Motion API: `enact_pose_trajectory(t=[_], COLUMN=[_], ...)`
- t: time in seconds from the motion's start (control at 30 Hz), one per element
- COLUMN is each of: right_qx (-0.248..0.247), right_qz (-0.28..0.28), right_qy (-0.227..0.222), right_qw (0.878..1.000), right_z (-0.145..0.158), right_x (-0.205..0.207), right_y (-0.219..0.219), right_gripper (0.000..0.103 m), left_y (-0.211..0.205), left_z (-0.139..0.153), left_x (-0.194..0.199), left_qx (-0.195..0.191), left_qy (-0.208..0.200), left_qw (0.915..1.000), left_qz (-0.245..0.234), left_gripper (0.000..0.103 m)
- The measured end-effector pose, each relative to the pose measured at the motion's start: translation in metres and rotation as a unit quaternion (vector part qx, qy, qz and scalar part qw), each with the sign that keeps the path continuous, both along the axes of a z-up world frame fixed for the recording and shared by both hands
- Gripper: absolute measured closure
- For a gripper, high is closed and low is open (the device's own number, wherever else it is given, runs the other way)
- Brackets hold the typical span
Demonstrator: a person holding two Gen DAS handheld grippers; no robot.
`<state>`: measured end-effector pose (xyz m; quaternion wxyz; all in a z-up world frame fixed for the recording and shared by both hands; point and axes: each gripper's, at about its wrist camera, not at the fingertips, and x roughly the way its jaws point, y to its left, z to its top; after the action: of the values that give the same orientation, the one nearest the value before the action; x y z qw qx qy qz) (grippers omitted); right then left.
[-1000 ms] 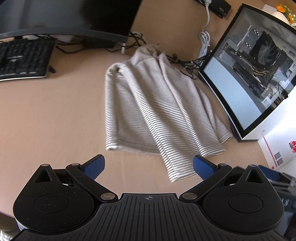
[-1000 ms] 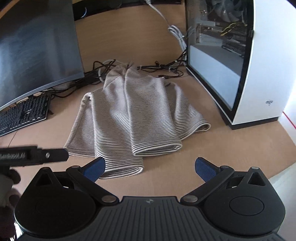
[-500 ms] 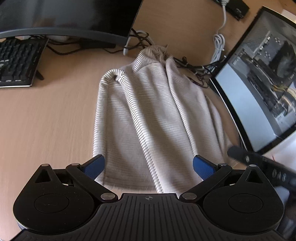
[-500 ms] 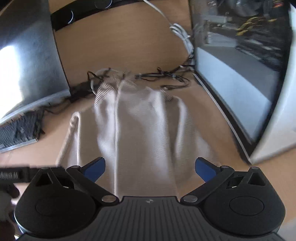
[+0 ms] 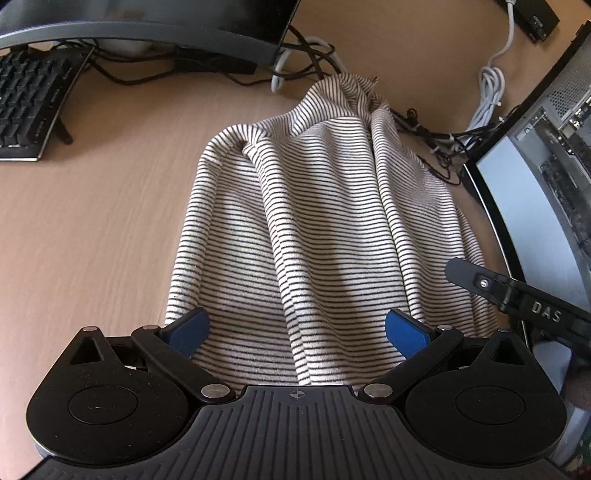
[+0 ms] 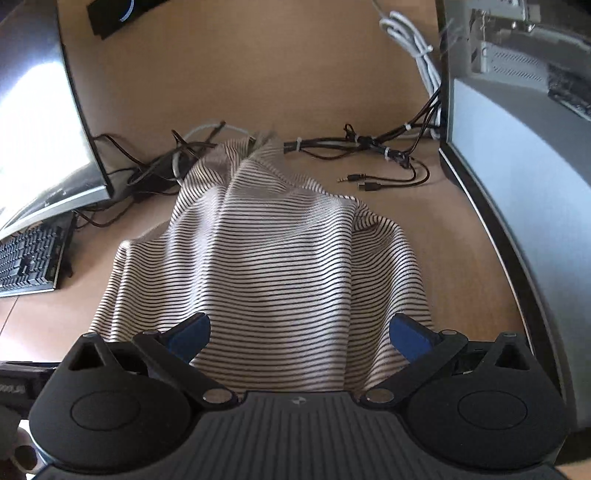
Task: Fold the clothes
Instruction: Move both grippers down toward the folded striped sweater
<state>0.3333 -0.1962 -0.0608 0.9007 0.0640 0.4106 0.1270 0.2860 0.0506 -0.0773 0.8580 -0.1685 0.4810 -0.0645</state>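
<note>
A white garment with thin black stripes (image 5: pixel 317 229) lies rumpled on the wooden desk, its far end bunched against cables; it also shows in the right wrist view (image 6: pixel 266 266). My left gripper (image 5: pixel 297 332) is open, its blue pads spread over the garment's near hem toward the left side. My right gripper (image 6: pixel 301 336) is open, pads spread over the near hem toward the right side. Part of the right gripper's black body (image 5: pixel 517 295) shows at the right of the left wrist view. The hem itself is hidden under both gripper bodies.
A curved monitor (image 5: pixel 147 22) and black keyboard (image 5: pixel 26 107) stand at the left. A glass-sided PC case (image 6: pixel 524 184) stands close on the right. Tangled cables (image 6: pixel 362 147) lie behind the garment. Bare desk (image 5: pixel 92 229) lies left of the garment.
Both grippers have moved forward and down, from short of the garment to over its near hem. Both stay open. The garment has not moved.
</note>
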Motion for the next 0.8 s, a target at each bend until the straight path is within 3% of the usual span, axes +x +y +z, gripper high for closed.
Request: enact_pose_trajectory(t=[0.23,0.47,0.8], right_qx=[0.042,0.021,0.064], right_qz=[-0.006,0.000,0.018], right_qy=[0.050,0.049,0.078], right_qw=[0.998,0.999,0.995], right_z=[-0.019,-0.019,-0.013], right_x=[0.006,-0.013,-0.064], right_y=[-0.006,0.001,-0.004], right_gripper=[0.000,0.000,0.000], left_y=[-0.002,-0.003,0.020], left_z=[-0.002,-0.003,-0.001], left_x=[0.000,-0.008,-0.061], left_qx=[0.005,0.015,0.004], left_qy=[-0.009,-0.006,0.006], left_qw=[0.9997,0.9975,0.9947], left_qz=[-0.022,-0.069,-0.103], left_gripper=[0.000,0.000,0.000])
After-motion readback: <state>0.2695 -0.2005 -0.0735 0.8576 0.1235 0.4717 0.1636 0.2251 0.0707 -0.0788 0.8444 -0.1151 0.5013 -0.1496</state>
